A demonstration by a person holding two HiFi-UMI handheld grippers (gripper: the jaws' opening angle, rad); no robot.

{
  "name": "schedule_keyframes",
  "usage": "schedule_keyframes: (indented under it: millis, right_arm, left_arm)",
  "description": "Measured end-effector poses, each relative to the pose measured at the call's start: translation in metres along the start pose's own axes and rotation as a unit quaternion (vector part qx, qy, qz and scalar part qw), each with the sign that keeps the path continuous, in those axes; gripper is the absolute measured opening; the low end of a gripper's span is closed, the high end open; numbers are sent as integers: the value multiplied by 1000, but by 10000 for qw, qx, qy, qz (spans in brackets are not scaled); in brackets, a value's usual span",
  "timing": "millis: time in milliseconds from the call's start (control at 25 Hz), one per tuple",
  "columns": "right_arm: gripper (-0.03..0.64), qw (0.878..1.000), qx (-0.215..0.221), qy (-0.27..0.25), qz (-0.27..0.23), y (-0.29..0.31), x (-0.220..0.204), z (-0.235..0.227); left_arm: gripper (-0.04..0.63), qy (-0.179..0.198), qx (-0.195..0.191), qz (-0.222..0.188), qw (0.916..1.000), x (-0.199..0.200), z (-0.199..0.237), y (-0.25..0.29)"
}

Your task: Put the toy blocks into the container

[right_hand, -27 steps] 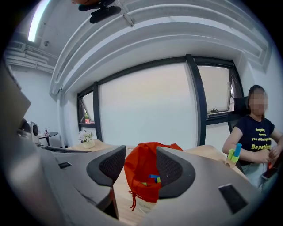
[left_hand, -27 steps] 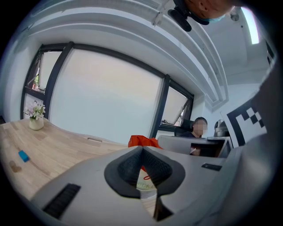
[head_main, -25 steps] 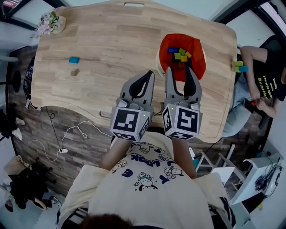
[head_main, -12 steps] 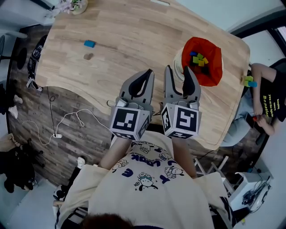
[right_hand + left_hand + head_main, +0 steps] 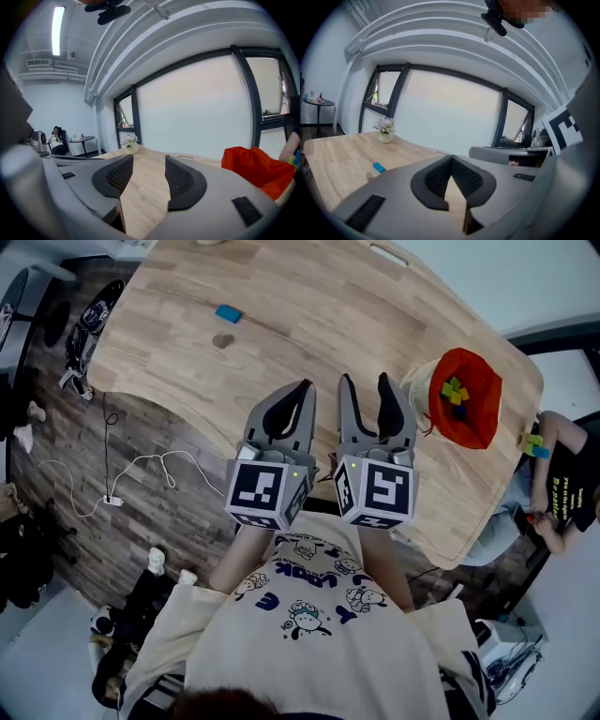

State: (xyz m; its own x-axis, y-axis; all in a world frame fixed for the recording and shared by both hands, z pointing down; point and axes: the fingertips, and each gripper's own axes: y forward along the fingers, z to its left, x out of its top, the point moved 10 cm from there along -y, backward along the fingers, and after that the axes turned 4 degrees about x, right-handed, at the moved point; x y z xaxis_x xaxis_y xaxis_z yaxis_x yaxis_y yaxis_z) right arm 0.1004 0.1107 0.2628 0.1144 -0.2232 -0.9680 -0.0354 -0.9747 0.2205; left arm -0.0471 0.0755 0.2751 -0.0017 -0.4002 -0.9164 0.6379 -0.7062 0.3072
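A single blue block [image 5: 228, 313] lies on the wooden table [image 5: 309, 296] at the far left, also visible in the left gripper view as the blue block [image 5: 378, 167]. The red fabric container [image 5: 466, 397] stands at the table's right, holding several green, yellow and blue blocks [image 5: 456, 392]. My left gripper [image 5: 305, 388] hangs over the table's near edge, its jaws meeting at the tips with nothing between them [image 5: 450, 157]. Beside it, my right gripper [image 5: 365, 382] is open and empty [image 5: 147, 161], just left of the red container [image 5: 255, 168].
A person sits at the table's right end, with a green and a blue block [image 5: 532, 444] by their hand. A small flower pot [image 5: 385, 133] stands at the table's far corner. A white cable [image 5: 141, 474] lies on the floor to the left.
Both grippers have swung left along the table's near edge, away from the red container, which now sits to the right of the right gripper. Jaws unchanged.
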Motion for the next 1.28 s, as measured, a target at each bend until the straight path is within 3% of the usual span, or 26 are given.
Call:
schedule_keyframes:
  millis: [160, 640, 1280]
  right_arm:
    - [230, 9998, 166, -41, 96, 23, -1, 29]
    - [230, 9980, 499, -140, 363, 92, -2, 110]
    - [230, 9915, 731, -284, 1038, 166, -33, 171]
  left_arm:
    - [31, -52, 168, -149, 9997, 9, 33, -6]
    - [31, -222, 318, 48, 9992, 26, 128, -9]
    - [31, -486, 671, 365, 9959, 18, 227, -8]
